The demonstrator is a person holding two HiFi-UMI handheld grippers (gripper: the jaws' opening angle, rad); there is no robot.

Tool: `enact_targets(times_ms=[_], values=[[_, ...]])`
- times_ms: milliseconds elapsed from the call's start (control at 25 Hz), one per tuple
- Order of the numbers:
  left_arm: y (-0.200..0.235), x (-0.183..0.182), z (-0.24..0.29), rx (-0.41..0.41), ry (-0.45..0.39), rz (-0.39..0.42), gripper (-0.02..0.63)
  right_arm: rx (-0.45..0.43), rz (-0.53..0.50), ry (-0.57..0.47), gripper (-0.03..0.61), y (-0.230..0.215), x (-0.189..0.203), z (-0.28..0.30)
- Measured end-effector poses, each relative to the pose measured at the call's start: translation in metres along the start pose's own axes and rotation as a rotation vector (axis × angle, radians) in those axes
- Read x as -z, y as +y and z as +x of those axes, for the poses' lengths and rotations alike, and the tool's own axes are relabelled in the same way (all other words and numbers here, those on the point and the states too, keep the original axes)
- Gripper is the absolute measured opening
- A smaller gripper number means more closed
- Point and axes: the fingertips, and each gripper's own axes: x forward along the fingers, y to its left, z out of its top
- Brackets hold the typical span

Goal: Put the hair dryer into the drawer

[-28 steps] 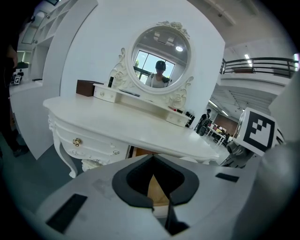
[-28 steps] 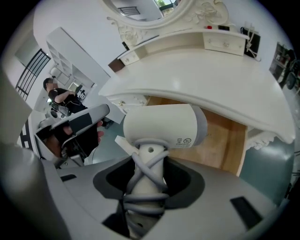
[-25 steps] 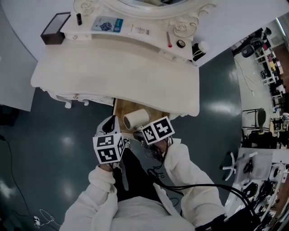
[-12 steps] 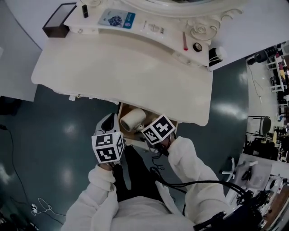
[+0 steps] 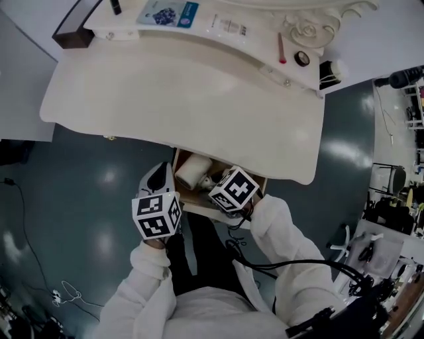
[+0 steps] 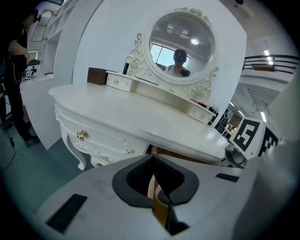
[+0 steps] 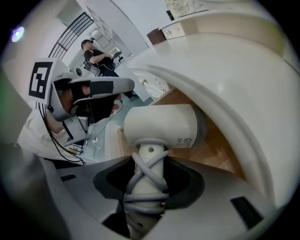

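The white hair dryer (image 5: 193, 171), its handle wrapped in grey cord (image 7: 146, 180), hangs barrel-up in my right gripper (image 7: 147, 190), which is shut on the handle. Its barrel (image 7: 161, 124) sits low over the wooden floor of the open drawer (image 7: 213, 145), just under the table's front edge. From above, the right gripper (image 5: 213, 185) is at the drawer (image 5: 255, 182) mouth. My left gripper (image 5: 159, 179) hovers by the drawer's left corner, jaws together and empty (image 6: 164, 211).
The white dressing table (image 5: 185, 93) overhangs the drawer. On its back shelf lie a dark box (image 5: 69, 32), a blue card (image 5: 169, 13), a red pen (image 5: 281, 48) and a round tin (image 5: 302, 58). A gold knob (image 6: 81, 135) marks the left drawer. Cables trail by my sleeves.
Both grippers sank toward the drawer. The right one rolled and carried the hair dryer further in under the table edge.
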Motion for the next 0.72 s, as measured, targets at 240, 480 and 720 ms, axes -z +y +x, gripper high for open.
enact_targets(times_ms=[240, 480, 720], values=[[0.001, 0.006, 0.004, -0.009, 0.015, 0.006, 0.006, 0.017, -0.039, -0.005, 0.240, -0.009, 0.002, 0.007], [0.001, 0.012, 0.009, -0.017, 0.033, 0.019, 0.006, -0.017, 0.005, -0.018, 0.239, -0.015, 0.003, 0.007], [-0.004, 0.015, 0.013, -0.010, 0.041, 0.026, 0.006, -0.008, -0.081, 0.003, 0.239, -0.009, -0.002, 0.007]])
